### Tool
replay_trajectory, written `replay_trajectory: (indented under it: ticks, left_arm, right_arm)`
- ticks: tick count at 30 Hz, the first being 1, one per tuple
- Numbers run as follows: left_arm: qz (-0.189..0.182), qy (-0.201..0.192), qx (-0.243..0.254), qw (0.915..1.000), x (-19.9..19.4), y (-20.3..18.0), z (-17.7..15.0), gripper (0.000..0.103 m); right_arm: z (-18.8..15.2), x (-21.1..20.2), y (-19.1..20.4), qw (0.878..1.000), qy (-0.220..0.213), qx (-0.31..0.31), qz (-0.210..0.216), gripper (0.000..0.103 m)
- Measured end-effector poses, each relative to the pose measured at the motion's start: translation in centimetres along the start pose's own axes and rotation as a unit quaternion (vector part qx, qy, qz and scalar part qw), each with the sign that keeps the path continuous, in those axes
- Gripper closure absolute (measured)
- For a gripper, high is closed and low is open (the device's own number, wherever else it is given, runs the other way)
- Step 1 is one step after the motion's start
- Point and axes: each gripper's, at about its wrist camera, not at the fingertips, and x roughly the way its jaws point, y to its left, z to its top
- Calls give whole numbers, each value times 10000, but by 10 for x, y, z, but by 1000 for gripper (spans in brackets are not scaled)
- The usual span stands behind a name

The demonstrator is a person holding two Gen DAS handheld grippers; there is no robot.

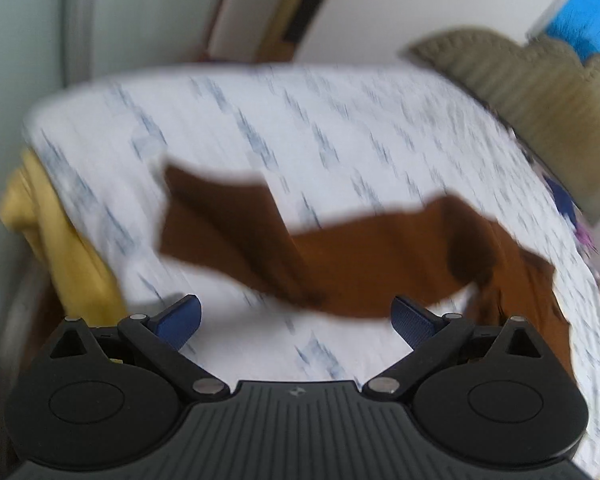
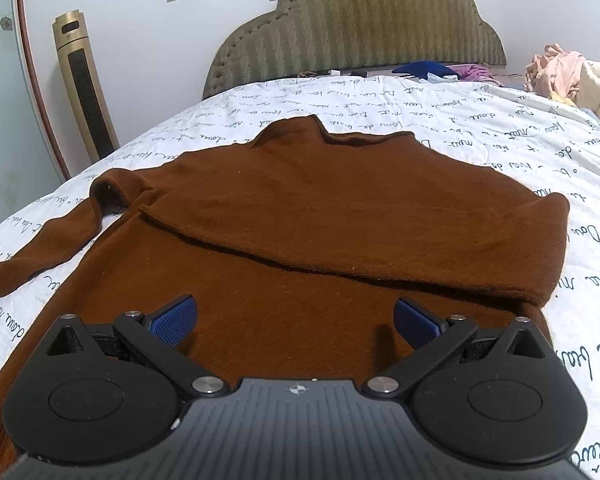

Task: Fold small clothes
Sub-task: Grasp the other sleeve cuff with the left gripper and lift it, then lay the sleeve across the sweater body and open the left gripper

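Note:
A brown high-necked sweater (image 2: 320,208) lies flat on the white printed bedsheet (image 2: 480,120). Its right sleeve is folded across the chest, and its left sleeve (image 2: 40,252) trails out to the left. My right gripper (image 2: 294,320) hovers open over the sweater's lower body, nothing between its blue pads. In the blurred left wrist view the left sleeve (image 1: 228,224) stretches across the sheet (image 1: 300,120) toward the sweater's body (image 1: 420,256). My left gripper (image 1: 296,322) stands open just short of that sleeve, with only sheet between its pads.
A padded olive headboard (image 2: 360,24) stands at the far end of the bed. Loose clothes (image 2: 568,76) are piled at the back right. A gold tower fan (image 2: 84,84) stands left of the bed. A yellow cloth (image 1: 60,248) hangs off the bed's left edge.

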Motion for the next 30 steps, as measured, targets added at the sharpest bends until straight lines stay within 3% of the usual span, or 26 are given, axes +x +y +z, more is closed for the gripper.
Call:
replay_trajectory:
  ticks: [3, 6, 10, 11, 12, 14, 18, 21, 24, 26, 28, 30]
  left_arm:
    - [91, 202, -230, 9995, 18, 3, -3, 30]
    - [162, -32, -534, 9984, 24, 9, 3, 42]
    - [169, -198, -896, 9956, 29, 15, 14, 42]
    - [192, -229, -1000, 9945, 30, 18, 15, 50]
    - [230, -268, -1085, 9935, 32, 18, 19, 72]
    - [239, -359, -1212, 9917, 30, 22, 20, 90]
    - [321, -560, -1009, 9928, 22, 11, 20, 94]
    - [531, -1172, -599, 9899, 1, -13, 20, 94]
    - [721, -2030, -244, 9762, -24, -40, 24, 94]
    - [879, -2555, -25, 9628, -38, -60, 27, 94]
    - [988, -2868, 135, 9528, -47, -76, 32, 94]
    - [1009, -2956, 221, 9497, -45, -92, 39, 94]
  right_arm:
    - [0, -1, 1, 10000, -15, -33, -3, 0]
    - [0, -2, -2, 10000, -20, 11, -26, 0]
    - [-1, 2, -7, 9998, 67, 183, 34, 0]
    - [-1, 2, -8, 9997, 74, 207, 66, 0]
    - [-1, 2, -8, 9997, 75, 215, 79, 0]
    - [-1, 1, -8, 9998, 62, 188, 51, 0]
    - [-1, 0, -10, 9997, 42, 231, 43, 0]
    - [-1, -1, -13, 9996, 18, 275, 7, 0]
    - [-1, -2, -15, 9995, 9, 306, -17, 0]
    - [0, -3, -17, 9995, -7, 320, -37, 0]
    - [0, -3, -18, 9994, -18, 343, -45, 0]
    - [-1, -4, -21, 9993, -28, 373, -60, 0]
